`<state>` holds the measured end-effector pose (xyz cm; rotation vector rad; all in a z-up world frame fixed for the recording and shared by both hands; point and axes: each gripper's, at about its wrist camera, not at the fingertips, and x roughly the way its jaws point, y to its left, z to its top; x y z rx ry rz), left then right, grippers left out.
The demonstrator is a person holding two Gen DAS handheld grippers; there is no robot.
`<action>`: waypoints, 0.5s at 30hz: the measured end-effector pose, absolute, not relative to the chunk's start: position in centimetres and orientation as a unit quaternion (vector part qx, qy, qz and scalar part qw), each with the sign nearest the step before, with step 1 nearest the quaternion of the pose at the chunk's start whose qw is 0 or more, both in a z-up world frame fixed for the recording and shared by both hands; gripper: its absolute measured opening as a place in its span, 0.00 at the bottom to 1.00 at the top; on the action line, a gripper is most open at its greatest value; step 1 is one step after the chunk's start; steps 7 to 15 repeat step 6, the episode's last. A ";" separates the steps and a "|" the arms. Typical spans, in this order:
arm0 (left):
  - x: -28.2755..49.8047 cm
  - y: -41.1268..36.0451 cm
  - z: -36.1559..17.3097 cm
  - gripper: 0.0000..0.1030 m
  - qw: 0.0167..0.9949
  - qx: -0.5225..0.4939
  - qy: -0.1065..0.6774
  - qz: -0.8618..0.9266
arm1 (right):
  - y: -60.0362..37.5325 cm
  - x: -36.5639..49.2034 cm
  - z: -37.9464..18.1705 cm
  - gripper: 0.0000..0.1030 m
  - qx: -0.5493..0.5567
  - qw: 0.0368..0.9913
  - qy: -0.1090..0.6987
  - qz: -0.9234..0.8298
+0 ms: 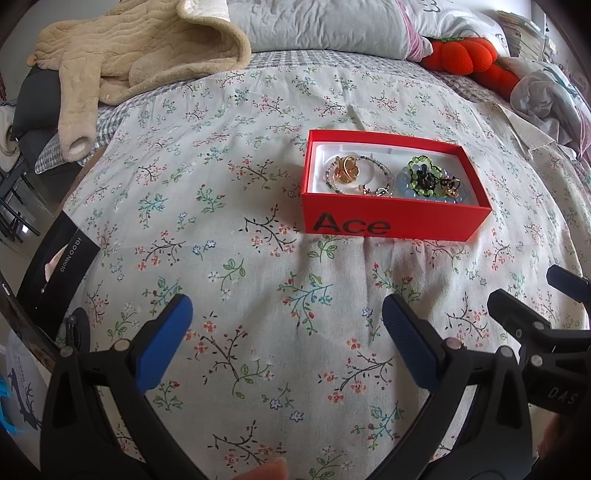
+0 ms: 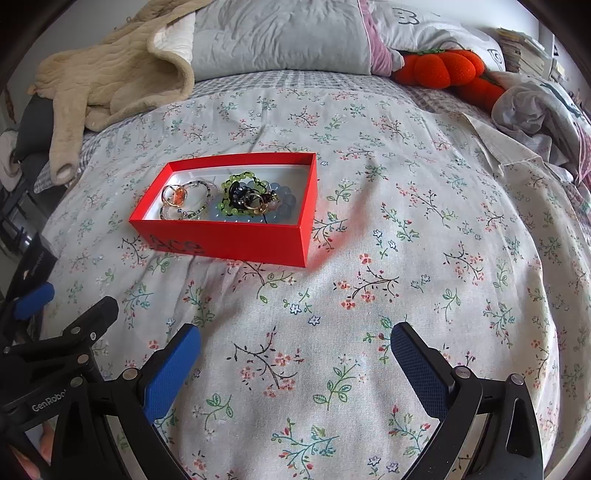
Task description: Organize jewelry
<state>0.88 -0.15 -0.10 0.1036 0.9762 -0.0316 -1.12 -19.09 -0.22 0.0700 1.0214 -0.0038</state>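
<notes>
A red box (image 1: 391, 221) marked "Ace" sits on the floral bedspread (image 1: 258, 258), also in the right wrist view (image 2: 236, 240). Inside lie a gold ring piece (image 1: 345, 169), a beaded bracelet (image 1: 369, 184), a green bead bracelet (image 1: 424, 173) and blue beads (image 1: 406, 186); the jewelry also shows in the right wrist view (image 2: 236, 199). My left gripper (image 1: 286, 332) is open and empty, nearer than the box. My right gripper (image 2: 295, 354) is open and empty, nearer than the box and to its right.
A beige fleece garment (image 1: 140, 51) lies at the back left, a grey pillow (image 1: 317, 26) behind, orange plush pumpkins (image 1: 461, 55) at the back right. A black box (image 1: 55, 266) sits at the bed's left edge.
</notes>
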 end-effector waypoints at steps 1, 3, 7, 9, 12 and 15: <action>0.9 -0.2 -0.1 0.99 0.882 0.051 0.469 -0.016 | -19.1 -1.1 -0.2 1.00 0.033 0.872 0.489 -0.002; 0.9 -0.2 -0.2 0.99 0.882 0.054 0.469 -0.014 | -19.1 -1.2 -0.3 1.00 0.032 0.872 0.489 -0.003; 0.8 0.0 -0.6 0.99 0.880 0.055 0.471 -0.014 | -19.0 -1.2 -0.5 1.00 0.031 0.872 0.489 -0.007; 0.8 0.0 -0.6 0.99 0.880 0.055 0.471 -0.014 | -19.0 -1.2 -0.5 1.00 0.031 0.872 0.489 -0.007; 0.8 0.0 -0.6 0.99 0.880 0.055 0.471 -0.014 | -19.0 -1.2 -0.5 1.00 0.031 0.872 0.489 -0.007; 0.8 0.0 -0.6 0.99 0.880 0.055 0.471 -0.014 | -19.0 -1.2 -0.5 1.00 0.031 0.872 0.489 -0.007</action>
